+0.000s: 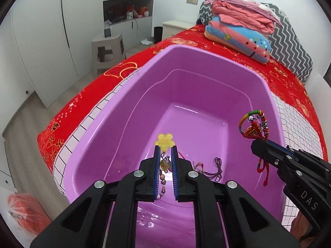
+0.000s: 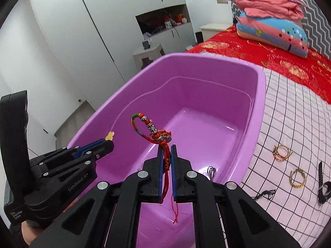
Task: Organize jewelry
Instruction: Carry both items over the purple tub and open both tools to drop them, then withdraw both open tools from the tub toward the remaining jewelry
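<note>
A purple plastic tub (image 1: 157, 66) (image 2: 206, 62) stands on the bed. My left gripper (image 1: 165, 150) is over its near end, shut on a beaded bracelet (image 1: 163, 175) with a yellow flower tag (image 1: 164, 141); it also shows in the right wrist view (image 2: 107, 142). My right gripper (image 2: 167, 147) is shut on a red knotted bracelet with a multicoloured loop (image 2: 153, 130), held above the tub; the left wrist view shows it at the right (image 1: 253, 126). A purple corded piece (image 1: 215, 169) lies on the tub floor.
On the checked sheet (image 2: 289, 124) right of the tub lie two braided bracelets (image 2: 281, 153) (image 2: 298, 177), a black cord (image 2: 265, 194) and a black watch (image 2: 322, 184). Folded quilts and a pillow (image 1: 240, 33) sit at the bed's head. A stool (image 1: 107, 49) stands on the floor.
</note>
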Tool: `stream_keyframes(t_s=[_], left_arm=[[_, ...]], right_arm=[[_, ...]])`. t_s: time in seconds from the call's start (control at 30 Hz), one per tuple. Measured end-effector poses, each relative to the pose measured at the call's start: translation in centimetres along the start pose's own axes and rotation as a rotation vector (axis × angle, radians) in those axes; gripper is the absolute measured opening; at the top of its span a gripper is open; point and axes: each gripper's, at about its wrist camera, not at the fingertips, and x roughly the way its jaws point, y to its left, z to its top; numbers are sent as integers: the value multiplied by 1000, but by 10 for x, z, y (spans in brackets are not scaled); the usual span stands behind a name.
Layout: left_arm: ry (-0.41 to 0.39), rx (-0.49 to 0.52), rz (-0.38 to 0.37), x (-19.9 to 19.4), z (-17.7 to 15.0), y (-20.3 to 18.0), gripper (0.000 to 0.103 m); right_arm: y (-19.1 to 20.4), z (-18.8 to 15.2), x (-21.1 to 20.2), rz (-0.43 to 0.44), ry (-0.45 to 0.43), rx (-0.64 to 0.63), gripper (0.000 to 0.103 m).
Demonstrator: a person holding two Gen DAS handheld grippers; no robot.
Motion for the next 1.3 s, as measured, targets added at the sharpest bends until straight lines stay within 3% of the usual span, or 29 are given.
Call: stream_keyframes(t_s=[0.5, 0.57, 0.6, 0.63, 0.7, 0.73, 0.93, 1.3], left_arm=[[11, -18, 40, 12, 1, 3, 12], [10, -17, 51, 10, 2, 2, 18], [3, -17, 56, 8, 1, 3, 32], [-6, -17, 64, 6, 1, 2, 52], [-44, -22, 92, -3, 0, 4, 76], [-56, -26, 98, -7, 0, 5, 82], [-64, -49, 115, -16, 3, 8, 89], [-52, -33, 107, -22, -3, 2, 89]], right_arm=[[-4, 2, 16, -57, 25, -7, 8], [-3, 2, 14, -77, 21, -15, 17], [-3, 2, 12, -83, 18, -14, 30], [-3, 2, 10, -78, 17, -8, 40], [-4, 3, 4, -60, 7, -3, 43], [-5, 3, 2, -63, 0, -7, 43], [-9, 1, -10, -75, -26, -3, 44], [-13, -4, -19, -72, -39, 9, 47]])
